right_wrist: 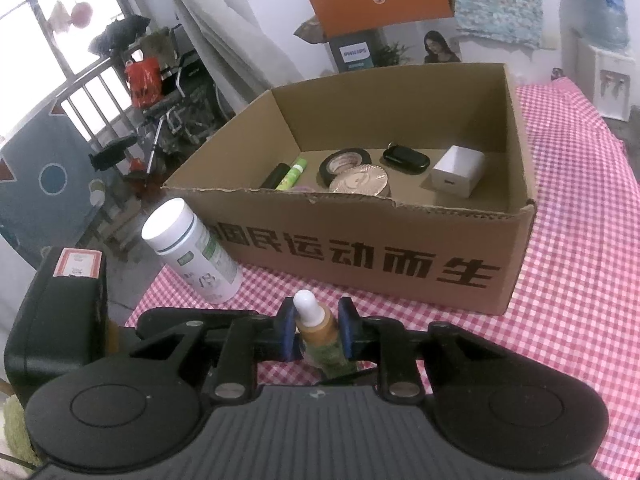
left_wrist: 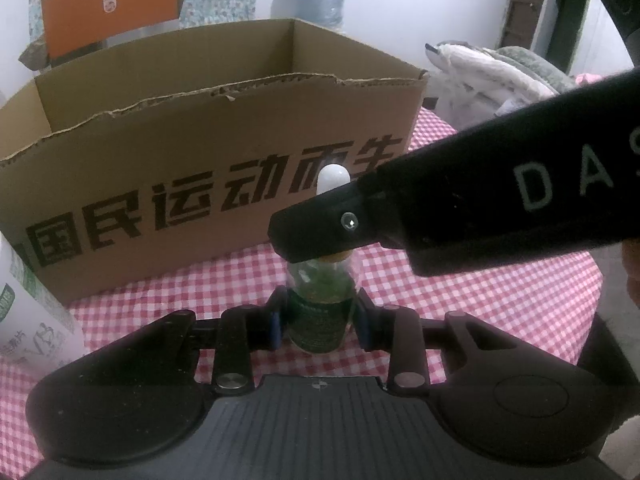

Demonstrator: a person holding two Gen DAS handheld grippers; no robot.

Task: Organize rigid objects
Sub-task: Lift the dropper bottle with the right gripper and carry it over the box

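A small dropper bottle [left_wrist: 320, 304] with a white rubber top, a gold collar and green contents stands upright on the red checked tablecloth, in front of the cardboard box [left_wrist: 208, 184]. My left gripper [left_wrist: 320, 320] is shut on the bottle's dark lower body. My right gripper [right_wrist: 314, 326] is shut on the same bottle [right_wrist: 316, 328] at its gold collar; its black finger [left_wrist: 320, 224] crosses the left wrist view over the bottle's neck. The box [right_wrist: 400, 264] is open and holds several small items.
A white cylindrical bottle [right_wrist: 192, 252] stands left of the box, also at the left edge in the left wrist view [left_wrist: 28, 312]. Inside the box lie a white charger [right_wrist: 458, 176], a black key fob [right_wrist: 406, 160], round compacts [right_wrist: 358, 178] and tubes [right_wrist: 292, 172]. The table edge runs on the left.
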